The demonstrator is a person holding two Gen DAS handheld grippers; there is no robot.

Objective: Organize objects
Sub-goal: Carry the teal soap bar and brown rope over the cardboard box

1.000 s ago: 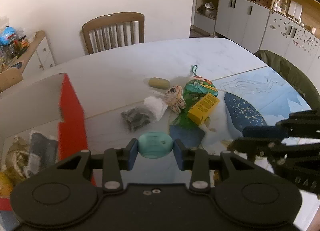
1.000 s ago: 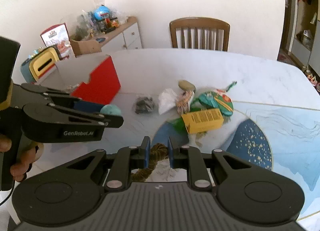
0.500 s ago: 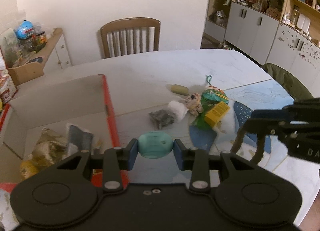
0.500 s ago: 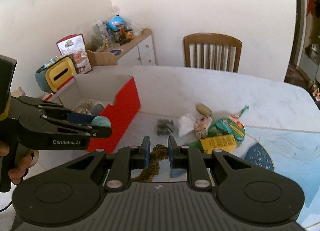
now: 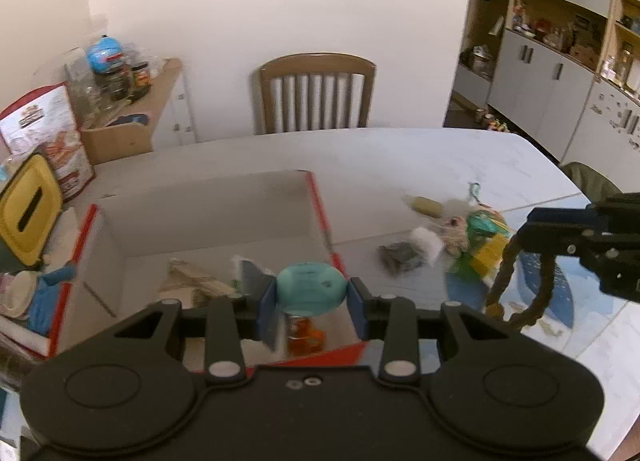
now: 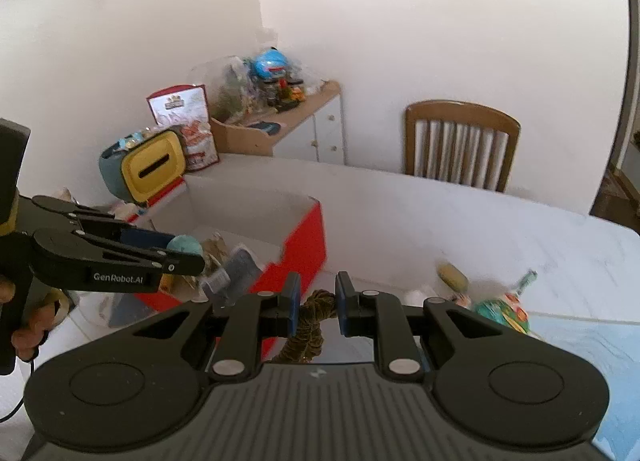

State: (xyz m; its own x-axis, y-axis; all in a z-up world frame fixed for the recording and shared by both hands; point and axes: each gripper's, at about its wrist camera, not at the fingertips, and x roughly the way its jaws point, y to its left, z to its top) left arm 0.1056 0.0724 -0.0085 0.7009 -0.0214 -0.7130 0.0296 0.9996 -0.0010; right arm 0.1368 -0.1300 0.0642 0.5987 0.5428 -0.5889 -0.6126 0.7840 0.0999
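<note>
My left gripper is shut on a teal oval case and hangs above the open red-and-white box, over its near right part. The same case shows in the right wrist view over the box. My right gripper is shut on a brown braided rope, to the right of the box; the rope dangles in a loop. Several packets and an orange jar lie inside the box.
A pile remains on the white table: a yellow box, a green pouch, a white wad, a dark packet, a tan oval. A wooden chair stands behind, a yellow bin left.
Both grippers rose and swung left with their loads. The left one with the teal case went from beside the box to above its inside; the rope followed toward the box.
</note>
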